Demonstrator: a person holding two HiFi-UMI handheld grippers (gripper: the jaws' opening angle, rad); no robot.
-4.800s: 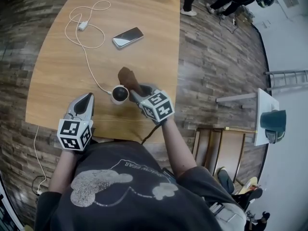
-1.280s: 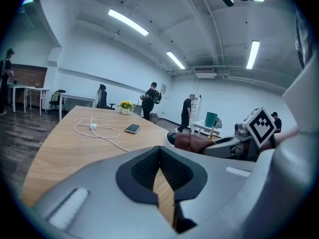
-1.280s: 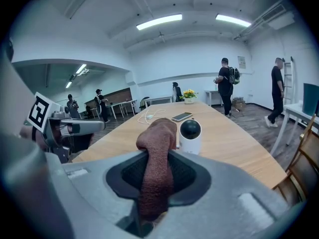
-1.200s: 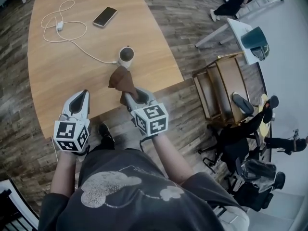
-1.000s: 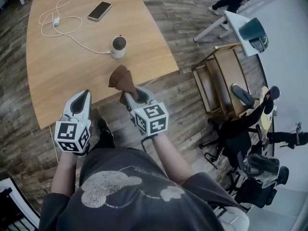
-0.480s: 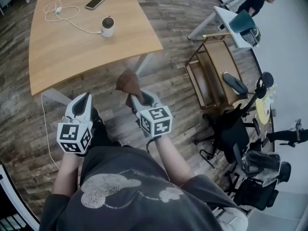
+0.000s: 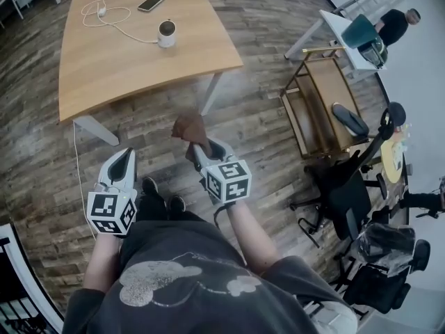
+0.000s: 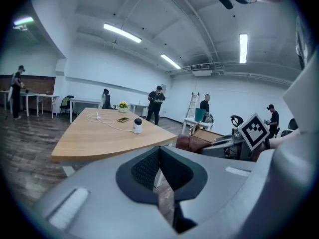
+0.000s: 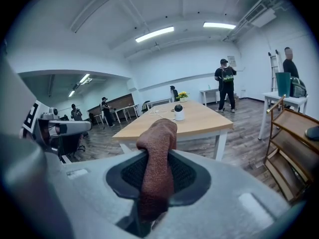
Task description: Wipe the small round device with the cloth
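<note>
Small round device [image 7: 166, 33]: it stands upright on the table [image 7: 139, 65], near the far edge. A white cable [image 7: 115, 21] runs from it across the top, and a phone [image 7: 151, 3] lies beyond. Nothing touches the device.

Position: we stand on the floor, well apart from the table. Both tongs are held over the floor on its near side.

Right gripper [image 9: 157, 168]: the jaws pinch the brown cloth [image 9: 158, 148]. The cloth is bunched into a roll between the pads. Its free end stands up past the jaw tips, and a shorter end hangs below.

Left gripper [image 8: 159, 156]: the pads are pressed together along one line, with nothing between them.

Step in hand, our judgement: carry the cloth back to the table and bring it onto the device. No wiping contact is made at present.

To do it well:
- Lead with the free end of the cloth, not the jaw tips.
- Press lightly, so the device neither tips nor drags on its cable.
- Work round the top and sides.
- The left gripper may steady the base if the device slides.
</note>
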